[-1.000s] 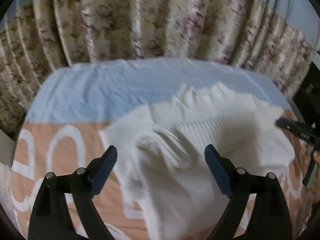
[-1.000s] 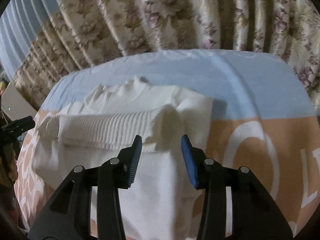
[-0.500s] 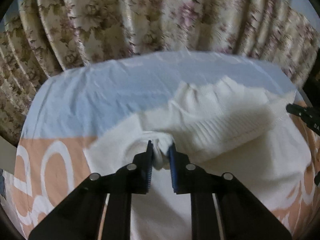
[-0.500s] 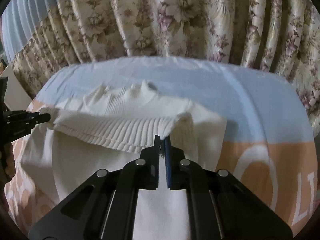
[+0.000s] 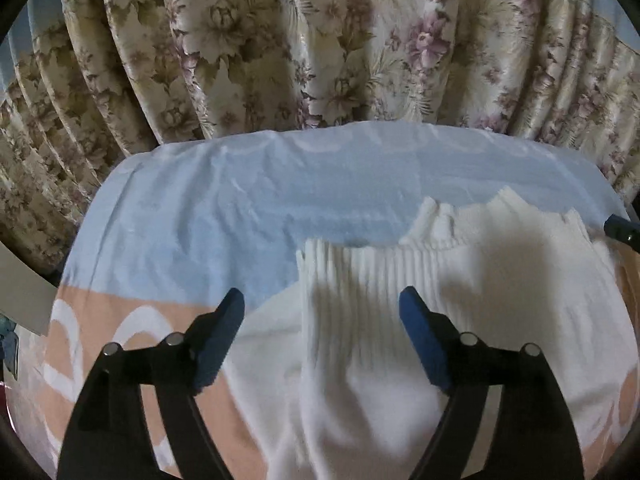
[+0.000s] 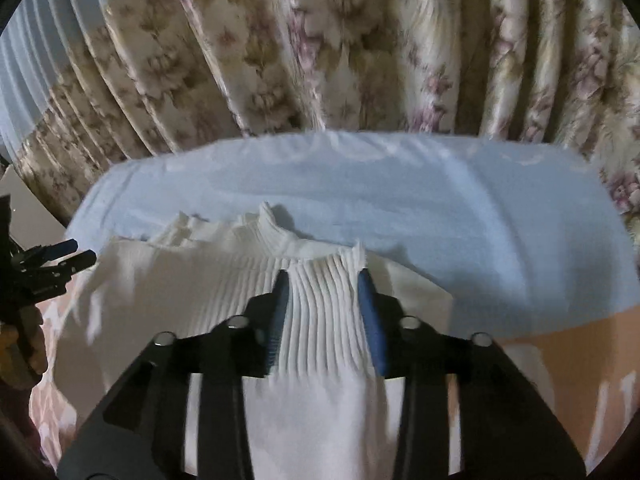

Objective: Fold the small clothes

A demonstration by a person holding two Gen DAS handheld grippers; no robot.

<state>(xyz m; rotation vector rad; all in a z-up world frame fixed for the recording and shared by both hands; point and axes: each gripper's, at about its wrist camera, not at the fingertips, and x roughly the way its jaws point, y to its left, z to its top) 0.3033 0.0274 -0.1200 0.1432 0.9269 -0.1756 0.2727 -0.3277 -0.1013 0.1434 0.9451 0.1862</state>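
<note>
A white knit sweater lies on the bed, its collar toward the curtain. Its ribbed hem is folded up over the body, close to the collar. My left gripper hovers over the hem's left corner with its jaws opening wide; the cloth lies below them, not pinched. My right gripper is opening too. The hem's right corner shows between its blue pads, which stand just beside the cloth. Each gripper shows at the edge of the other's view: the right gripper and the left gripper.
The bed sheet is pale blue at the far side and peach with white letters nearer me. A flowered curtain hangs right behind the bed's far edge. A person's hand holds the left gripper.
A second ago both grippers stood open around the hem. They shut on it, carried it toward the collar, and now stand open again with the hem laid down.
</note>
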